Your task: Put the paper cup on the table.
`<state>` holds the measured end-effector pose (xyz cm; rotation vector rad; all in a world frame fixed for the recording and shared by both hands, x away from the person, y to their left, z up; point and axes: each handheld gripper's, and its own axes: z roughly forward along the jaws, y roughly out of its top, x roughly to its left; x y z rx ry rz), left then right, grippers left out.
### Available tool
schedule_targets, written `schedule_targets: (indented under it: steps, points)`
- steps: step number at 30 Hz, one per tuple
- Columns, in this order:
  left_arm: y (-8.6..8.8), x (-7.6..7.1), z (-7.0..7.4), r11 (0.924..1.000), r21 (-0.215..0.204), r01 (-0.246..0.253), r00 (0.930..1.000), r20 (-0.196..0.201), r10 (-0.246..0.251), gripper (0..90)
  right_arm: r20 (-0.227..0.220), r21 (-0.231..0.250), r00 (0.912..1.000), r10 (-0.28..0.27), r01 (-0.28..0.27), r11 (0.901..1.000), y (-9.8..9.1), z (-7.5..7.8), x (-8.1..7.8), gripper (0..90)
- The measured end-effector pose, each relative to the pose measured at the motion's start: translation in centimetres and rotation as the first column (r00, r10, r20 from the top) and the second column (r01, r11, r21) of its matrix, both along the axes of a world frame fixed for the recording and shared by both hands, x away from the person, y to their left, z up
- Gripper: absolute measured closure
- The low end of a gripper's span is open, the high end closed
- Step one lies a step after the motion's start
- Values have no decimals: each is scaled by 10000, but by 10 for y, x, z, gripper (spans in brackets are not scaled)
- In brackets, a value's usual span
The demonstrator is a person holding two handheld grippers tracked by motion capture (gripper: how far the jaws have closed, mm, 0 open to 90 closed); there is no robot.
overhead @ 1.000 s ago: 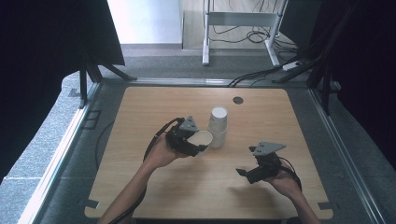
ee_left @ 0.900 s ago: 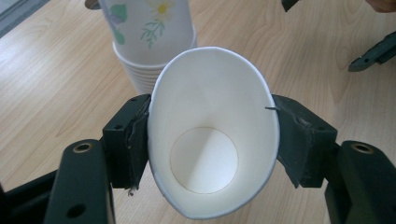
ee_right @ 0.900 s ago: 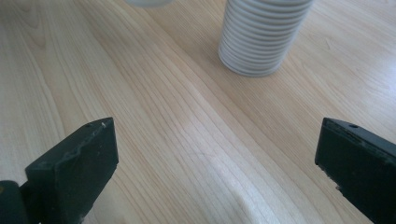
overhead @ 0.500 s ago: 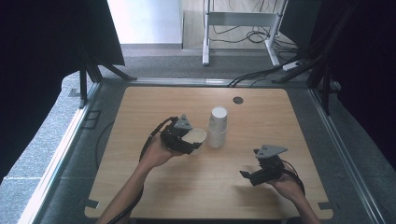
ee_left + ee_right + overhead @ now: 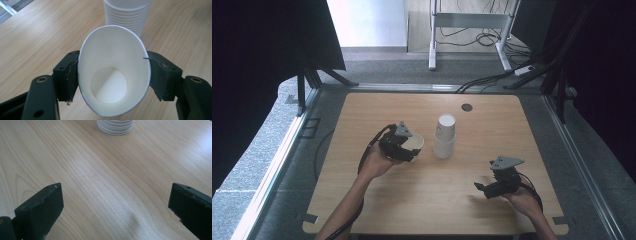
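1. Since the earlier high views, the left gripper (image 5: 408, 147) has drawn away from the stack of cups (image 5: 445, 136) toward the left side of the table (image 5: 362, 115), taking a single paper cup (image 5: 414, 143) with it; the right gripper (image 5: 484, 189) sits about where it did.
2. Seen in the left gripper view, the paper cup (image 5: 113, 75) lies on its side between the two black jaws, its open mouth toward the camera and squeezed into an oval by the pads pressing on both walls.
3. Those jaws have just been easing open a little, yet the pads are touching the cup on each side.
4. Just beyond the held cup's rim, the stack of cups (image 5: 127, 15) stands upright on the wood, near but apart from it.
5. From the right gripper view, its jaws stand wide with nothing but bare table (image 5: 107, 192) between them, and the base of the stack (image 5: 115, 126) shows well ahead.
6. That right gripper is held low near the table's near right corner.
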<state>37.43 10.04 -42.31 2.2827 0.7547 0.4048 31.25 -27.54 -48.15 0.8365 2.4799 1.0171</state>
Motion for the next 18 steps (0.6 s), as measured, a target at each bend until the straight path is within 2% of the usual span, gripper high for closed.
schedule_targets:
  steps: [10,18]
  points:
    - [11,11,-19,9962,-159,-859,9963,65,861,284,25,-263,10000,33,-33,9996,1,-3,0,6]
    - [11,16,-31,9931,-100,-1169,9930,133,1171,268,9,-323,10000,25,-25,9995,1,-5,0,10]
